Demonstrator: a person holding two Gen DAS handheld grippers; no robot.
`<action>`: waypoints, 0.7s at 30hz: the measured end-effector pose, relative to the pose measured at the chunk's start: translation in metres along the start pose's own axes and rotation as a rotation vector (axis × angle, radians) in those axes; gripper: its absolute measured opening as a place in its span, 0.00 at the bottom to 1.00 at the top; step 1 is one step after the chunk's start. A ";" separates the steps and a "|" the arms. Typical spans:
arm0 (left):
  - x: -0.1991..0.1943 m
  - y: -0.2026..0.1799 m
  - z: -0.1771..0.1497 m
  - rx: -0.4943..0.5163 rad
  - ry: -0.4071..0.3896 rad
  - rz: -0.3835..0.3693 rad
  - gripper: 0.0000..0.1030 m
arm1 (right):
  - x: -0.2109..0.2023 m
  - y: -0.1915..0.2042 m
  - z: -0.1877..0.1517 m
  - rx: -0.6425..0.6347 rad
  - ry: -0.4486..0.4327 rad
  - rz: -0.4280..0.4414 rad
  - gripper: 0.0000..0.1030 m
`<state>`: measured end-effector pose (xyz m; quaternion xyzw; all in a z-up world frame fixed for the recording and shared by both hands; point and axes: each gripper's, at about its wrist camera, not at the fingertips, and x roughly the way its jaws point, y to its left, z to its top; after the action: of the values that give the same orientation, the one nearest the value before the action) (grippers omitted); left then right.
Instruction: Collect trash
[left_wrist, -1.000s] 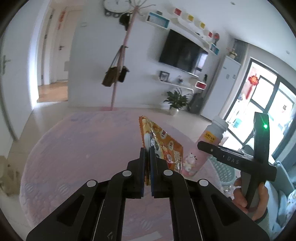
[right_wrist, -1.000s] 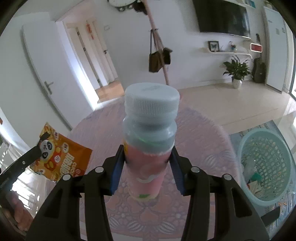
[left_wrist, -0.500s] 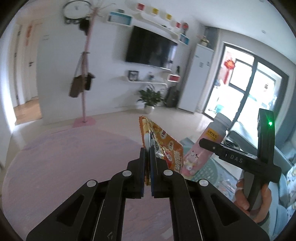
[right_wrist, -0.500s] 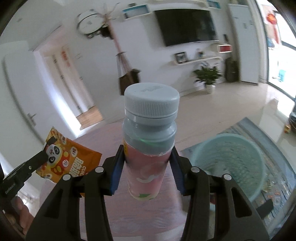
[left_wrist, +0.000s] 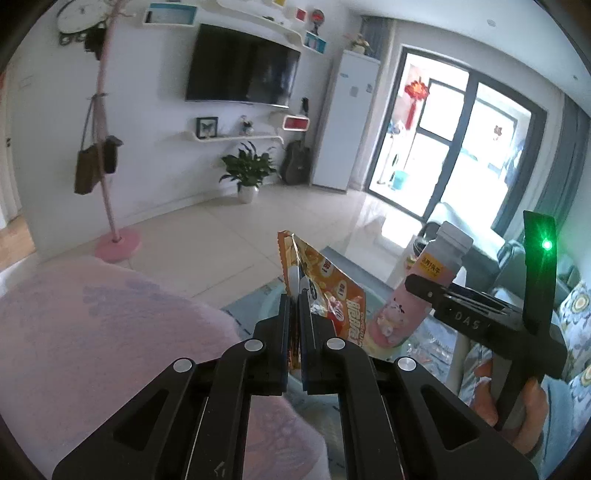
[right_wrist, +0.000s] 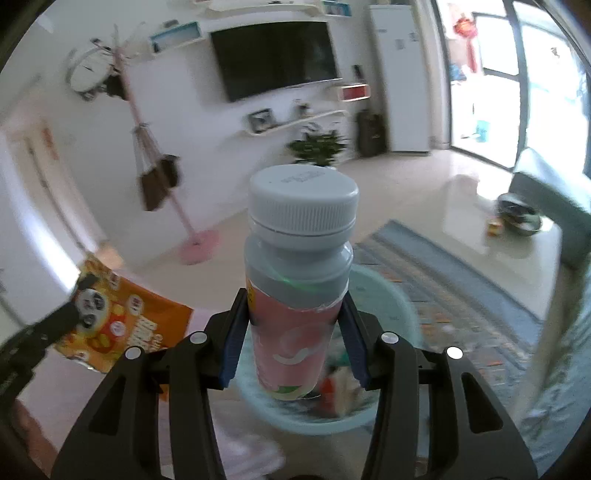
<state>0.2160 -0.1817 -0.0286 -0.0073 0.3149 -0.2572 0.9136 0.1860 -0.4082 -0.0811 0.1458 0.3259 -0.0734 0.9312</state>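
My left gripper is shut on an orange snack bag, held upright in the air past the edge of the pink table. The bag also shows at the left of the right wrist view. My right gripper is shut on a pink drink bottle with a pale blue cap, held upright. The bottle and right gripper show to the right of the bag in the left wrist view. A pale green basket with some trash lies right below the bottle.
A striped rug lies under the basket. A pink coat stand with bags stands at the back left, a potted plant by the TV wall. A low white table and a sofa are at the right.
Both grippers have swung right, away from the pink table, carrying bag and bottle. The basket has come from the right to directly under the bottle.
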 end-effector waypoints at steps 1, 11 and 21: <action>0.009 -0.006 0.000 0.015 0.005 0.004 0.03 | 0.006 -0.007 -0.003 0.011 0.017 -0.003 0.43; 0.074 -0.017 -0.015 0.054 0.109 -0.003 0.03 | 0.061 -0.025 -0.019 0.024 0.177 -0.023 0.44; 0.088 -0.011 -0.020 0.030 0.126 -0.025 0.53 | 0.053 -0.021 -0.013 0.029 0.138 -0.019 0.45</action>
<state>0.2585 -0.2300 -0.0930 0.0187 0.3679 -0.2732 0.8886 0.2148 -0.4262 -0.1295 0.1609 0.3896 -0.0764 0.9036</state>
